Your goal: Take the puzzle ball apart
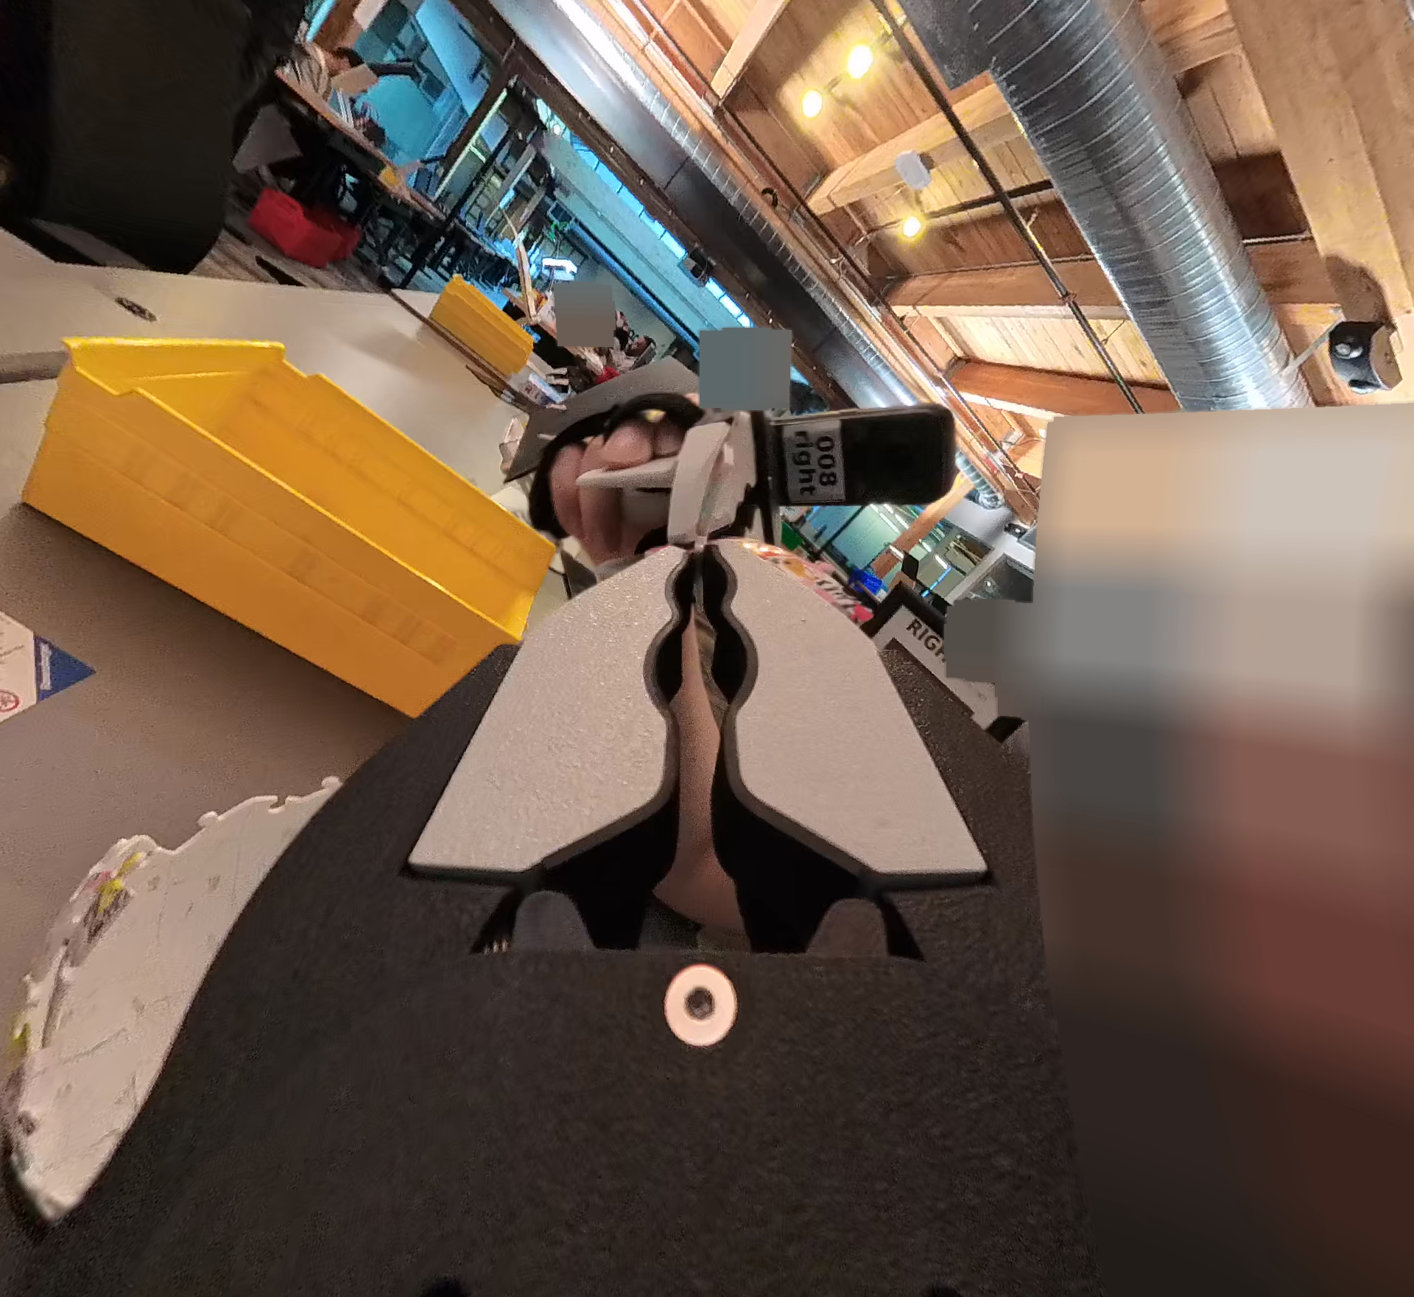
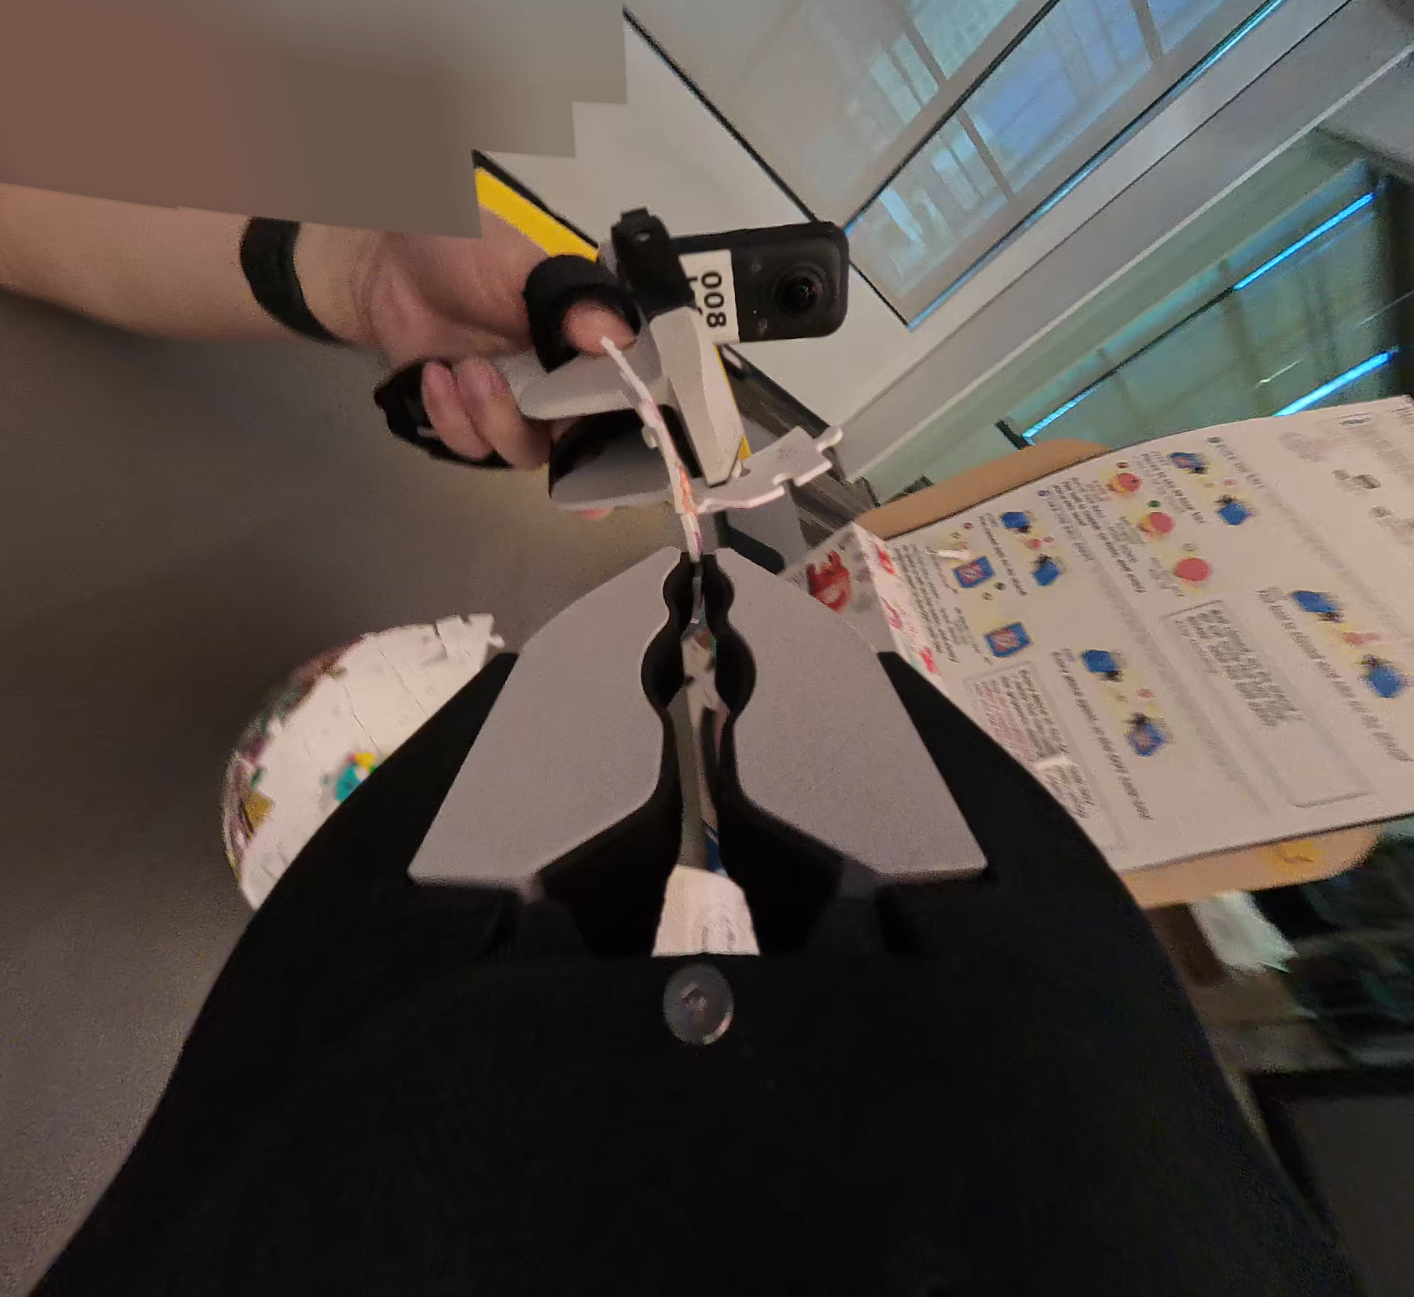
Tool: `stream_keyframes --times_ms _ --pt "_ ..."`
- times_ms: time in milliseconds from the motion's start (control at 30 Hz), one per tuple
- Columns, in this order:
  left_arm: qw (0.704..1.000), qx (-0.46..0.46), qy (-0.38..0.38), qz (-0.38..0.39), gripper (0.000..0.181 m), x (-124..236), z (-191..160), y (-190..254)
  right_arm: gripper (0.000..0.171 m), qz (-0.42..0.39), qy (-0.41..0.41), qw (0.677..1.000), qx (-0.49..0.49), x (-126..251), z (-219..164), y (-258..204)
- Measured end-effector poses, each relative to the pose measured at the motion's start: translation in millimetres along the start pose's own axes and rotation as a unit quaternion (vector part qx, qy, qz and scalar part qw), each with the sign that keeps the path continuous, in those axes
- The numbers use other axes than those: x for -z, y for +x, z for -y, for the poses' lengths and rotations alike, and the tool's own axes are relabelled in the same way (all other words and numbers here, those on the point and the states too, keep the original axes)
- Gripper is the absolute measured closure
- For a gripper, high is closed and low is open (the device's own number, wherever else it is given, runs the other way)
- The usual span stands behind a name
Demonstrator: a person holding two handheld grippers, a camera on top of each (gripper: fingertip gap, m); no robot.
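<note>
The puzzle ball (image 2: 329, 732), white with coloured print and a jagged open edge, lies on the grey table; it also shows at the lower left of the left wrist view (image 1: 115, 992). Both grippers meet tip to tip in the air above it. My right gripper (image 2: 698, 560) is shut on a thin curved strip of puzzle pieces (image 2: 673, 464). My left gripper (image 1: 698, 556) is shut on a white piece (image 2: 780, 468) joined to that strip. Each gripper faces the other's camera.
A yellow bin (image 1: 268, 495) stands on the table to the left, with a second one farther back (image 1: 482, 323). A printed instruction sheet on a cardboard box (image 2: 1148, 648) lies to the right. A person's strapped hand (image 2: 459, 342) holds the left gripper. The grippers are tip to tip, or close to it. Left tips and right tips are each some 15 cm from the puzzle ball (image 2: 329, 732).
</note>
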State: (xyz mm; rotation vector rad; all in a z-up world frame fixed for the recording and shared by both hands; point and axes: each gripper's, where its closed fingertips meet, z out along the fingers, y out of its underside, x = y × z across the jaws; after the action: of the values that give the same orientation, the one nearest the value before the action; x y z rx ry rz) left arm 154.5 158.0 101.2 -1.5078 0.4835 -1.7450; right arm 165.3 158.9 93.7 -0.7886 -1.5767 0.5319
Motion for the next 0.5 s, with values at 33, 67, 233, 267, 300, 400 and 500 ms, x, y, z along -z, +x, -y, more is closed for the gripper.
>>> stream_keyframes --times_ms 33,67,233,267,300,400,500 --pt "1.0 0.005 -0.002 -0.003 0.179 1 0 -1 0.168 -0.008 -0.011 1.0 0.015 4 -1 1" --pt "1.0 0.009 -0.001 -0.01 0.179 2 1 -1 0.168 -0.011 -0.012 1.0 0.016 7 1 1" --pt "1.0 0.001 -0.005 0.009 0.179 3 0 -10 0.168 -0.027 0.002 0.996 -0.085 21 -2 20" --pt "1.0 -0.005 -0.008 0.016 0.18 3 -1 -11 0.168 -0.035 0.008 0.993 -0.116 24 -3 27" --pt "0.999 -0.016 -0.01 0.026 0.179 2 -1 -13 0.168 -0.042 0.015 0.988 -0.15 29 -3 33" --pt "0.997 -0.051 -0.035 0.052 0.179 -1 -8 -14 0.168 -0.06 0.01 0.971 -0.231 52 -2 48" --pt "0.995 -0.054 -0.058 0.055 0.179 -9 -14 -7 0.168 -0.115 -0.015 0.948 -0.295 96 0 58"
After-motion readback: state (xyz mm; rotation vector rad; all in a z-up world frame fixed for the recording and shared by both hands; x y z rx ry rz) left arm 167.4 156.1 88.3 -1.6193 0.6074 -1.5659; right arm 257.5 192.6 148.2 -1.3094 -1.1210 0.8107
